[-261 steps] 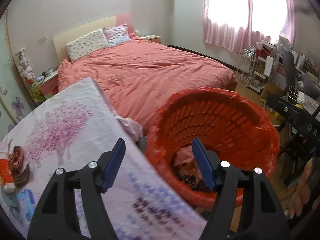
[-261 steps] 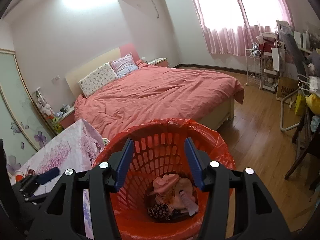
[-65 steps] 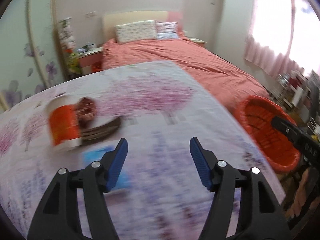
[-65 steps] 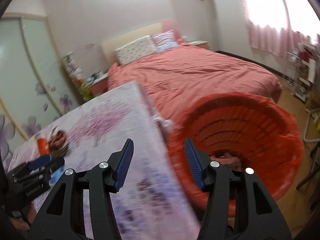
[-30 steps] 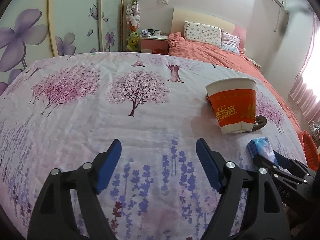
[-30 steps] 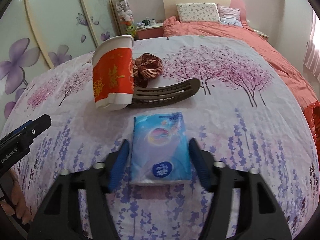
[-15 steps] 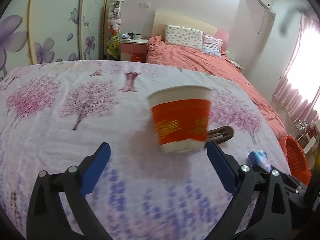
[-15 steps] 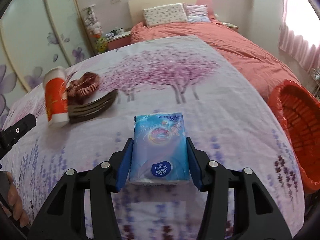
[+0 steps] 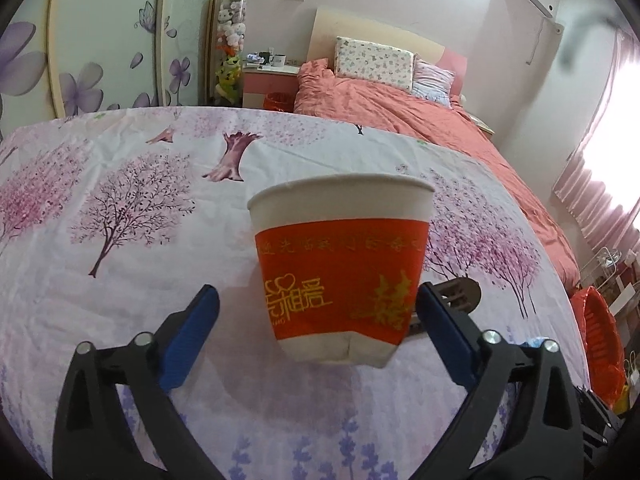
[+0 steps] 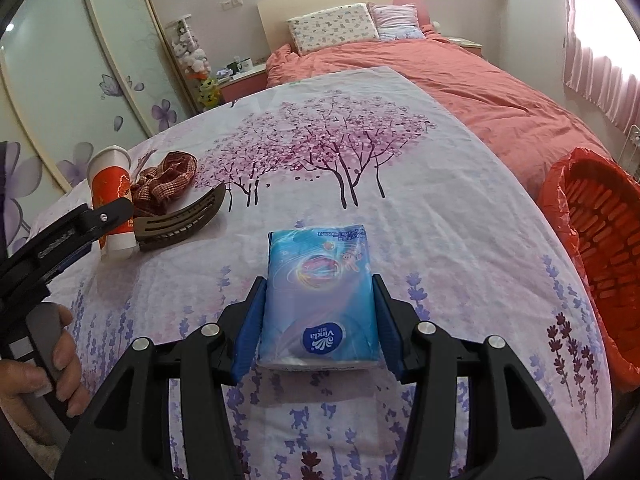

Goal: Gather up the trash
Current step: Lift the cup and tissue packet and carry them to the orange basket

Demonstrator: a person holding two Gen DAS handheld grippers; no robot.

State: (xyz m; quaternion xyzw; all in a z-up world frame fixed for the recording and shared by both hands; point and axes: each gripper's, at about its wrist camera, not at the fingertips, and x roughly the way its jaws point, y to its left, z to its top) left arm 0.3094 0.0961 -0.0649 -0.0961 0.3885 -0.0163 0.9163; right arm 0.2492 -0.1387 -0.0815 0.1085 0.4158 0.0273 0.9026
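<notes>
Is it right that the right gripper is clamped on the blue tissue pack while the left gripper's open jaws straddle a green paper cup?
Not quite: the paper cup is red and white, not green, as the left wrist view shows. The rest holds: right gripper clamps the tissue pack; left gripper is open.

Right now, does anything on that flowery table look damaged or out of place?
Yes. The red paper cup has a crumpled, dented base. A brown hair clip and checked scrunchie lie beside it, odd among trash.

A home bedroom: made bed, pillows, floral wardrobe doors.
</notes>
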